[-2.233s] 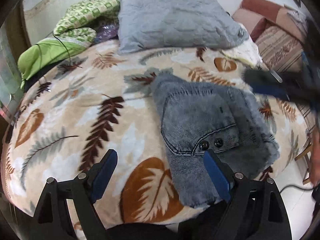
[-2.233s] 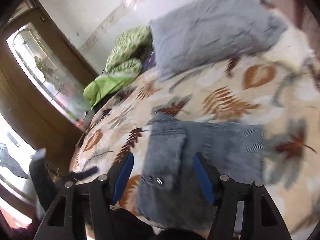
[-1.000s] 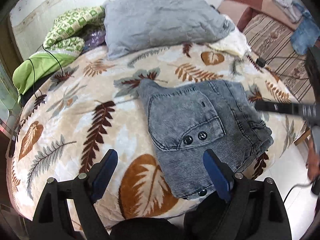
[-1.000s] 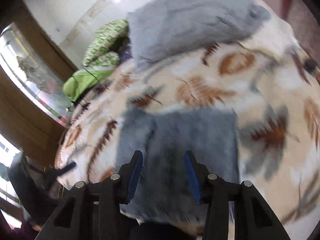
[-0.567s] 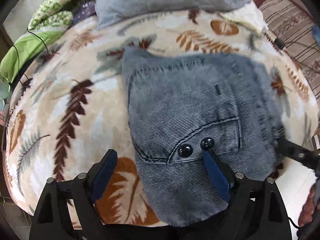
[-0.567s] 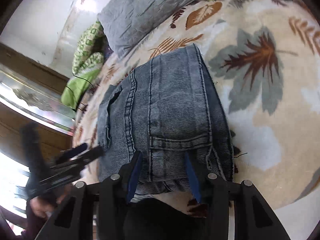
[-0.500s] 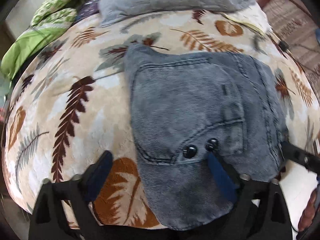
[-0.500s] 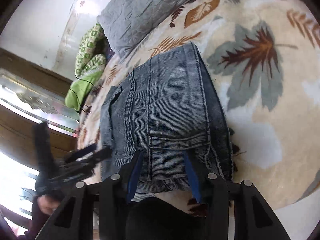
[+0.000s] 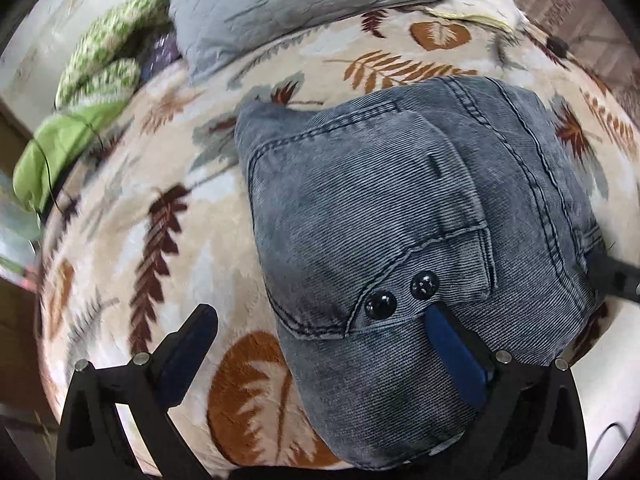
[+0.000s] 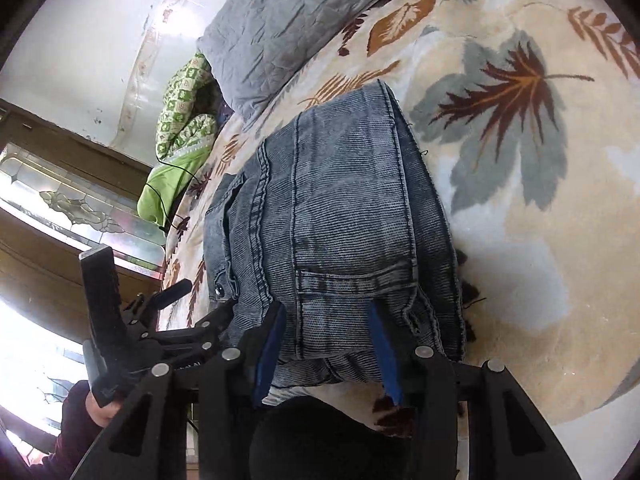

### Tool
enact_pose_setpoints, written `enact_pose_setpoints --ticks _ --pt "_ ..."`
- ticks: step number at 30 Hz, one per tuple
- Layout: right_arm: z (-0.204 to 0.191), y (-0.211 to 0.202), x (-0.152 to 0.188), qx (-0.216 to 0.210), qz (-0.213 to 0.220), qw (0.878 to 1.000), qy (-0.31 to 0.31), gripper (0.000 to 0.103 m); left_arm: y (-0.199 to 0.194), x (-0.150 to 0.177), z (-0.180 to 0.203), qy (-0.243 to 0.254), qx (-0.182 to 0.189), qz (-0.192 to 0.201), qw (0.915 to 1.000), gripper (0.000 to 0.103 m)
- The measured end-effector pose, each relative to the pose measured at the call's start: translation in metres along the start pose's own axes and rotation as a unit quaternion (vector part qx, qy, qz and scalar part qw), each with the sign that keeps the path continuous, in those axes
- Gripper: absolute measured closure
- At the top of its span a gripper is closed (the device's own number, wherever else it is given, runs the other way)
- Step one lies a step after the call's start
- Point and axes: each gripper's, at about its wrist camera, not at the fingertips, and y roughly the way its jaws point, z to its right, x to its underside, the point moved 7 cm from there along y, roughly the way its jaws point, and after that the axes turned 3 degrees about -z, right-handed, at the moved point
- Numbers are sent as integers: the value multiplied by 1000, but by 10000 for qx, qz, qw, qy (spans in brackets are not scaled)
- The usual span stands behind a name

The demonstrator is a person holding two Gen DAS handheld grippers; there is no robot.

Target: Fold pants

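A: Here we are at the bed [image 9: 192, 248], and the pants [image 9: 400, 216] lie as a thick grey denim bundle on the leaf-print blanket, right at the near edge, pocket flap and two dark snaps facing up.

B: Already folded down to a compact stack, I'd say. Where's the left tool [image 9: 320, 328]?

A: Low over the bundle's near left corner, jaws spread wide and holding nothing. One blue pad sits over the denim just beside the snaps, the other out over bare blanket.

B: And the right tool [image 10: 328, 344]?

A: At the bundle's near right end, jaws partly open with the stacked edge between them. The pads look close to the cloth, but I can't tell whether they're actually pinching it.

B: So which way does the bundle run?

A: Its longer side runs across, from one tool to the other, so each tool is nearest its own end. The folded layers open toward the near edge, straight ahead of the right tool.

B: Then any squaring-up or lift, in my judgement, turns on both ends moving together.

A: Agreed. The grey pillow [image 10: 296, 20] and green bedding [image 9: 76, 128] sit well apart at the far side.
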Motion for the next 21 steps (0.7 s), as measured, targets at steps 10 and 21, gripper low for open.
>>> enact_pose_setpoints --ticks 10,21 --pt "-3 -5 10 208 -46 9998 -26 55 -47 0 -2 82 -114 544 9984 0" --pt "-44 -107 -12 466 1164 9890 -790 50 -141 -1 -38 -632 59 1720 9831 0"
